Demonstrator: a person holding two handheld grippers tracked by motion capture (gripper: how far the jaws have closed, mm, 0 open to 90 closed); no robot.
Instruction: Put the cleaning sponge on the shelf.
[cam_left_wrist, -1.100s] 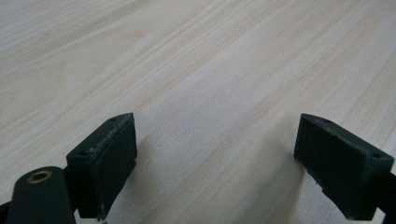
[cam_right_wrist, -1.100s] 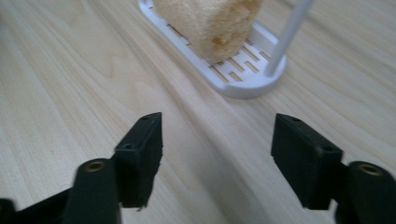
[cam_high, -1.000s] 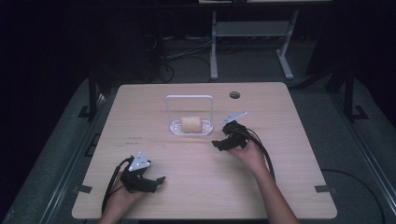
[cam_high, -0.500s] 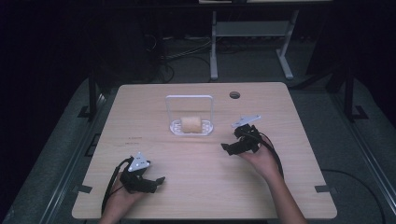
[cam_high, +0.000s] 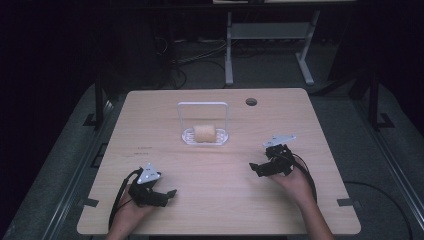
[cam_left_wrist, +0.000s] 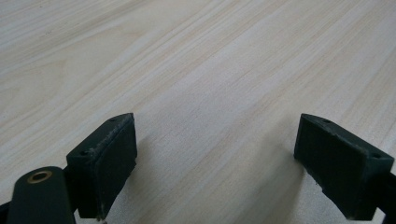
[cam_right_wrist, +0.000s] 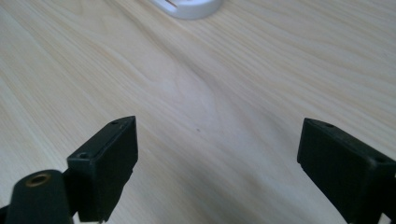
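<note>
A tan roll-shaped object (cam_high: 204, 132) lies on a small white stand (cam_high: 220, 138) with an upright white frame, at the table's middle back. My right gripper (cam_high: 257, 169) is in front of and to the right of the stand, apart from it, pointing left. In the right gripper view the right gripper (cam_right_wrist: 217, 158) is open; its jaws have just been opening, with only bare wood between them, and the stand's rim (cam_right_wrist: 191, 8) shows at the top. My left gripper (cam_high: 167, 194) rests near the front left, and the left gripper view shows the left gripper (cam_left_wrist: 215, 158) open over bare wood.
The light wooden table (cam_high: 165, 115) has a round cable hole (cam_high: 251, 102) at the back right. Cables trail from both grippers toward the front edge. A white metal frame (cam_high: 270, 35) stands on the dark floor behind the table.
My right gripper has drawn back from beside the white stand toward the front right of the table. The roll stays on the stand. The left gripper has not moved.
</note>
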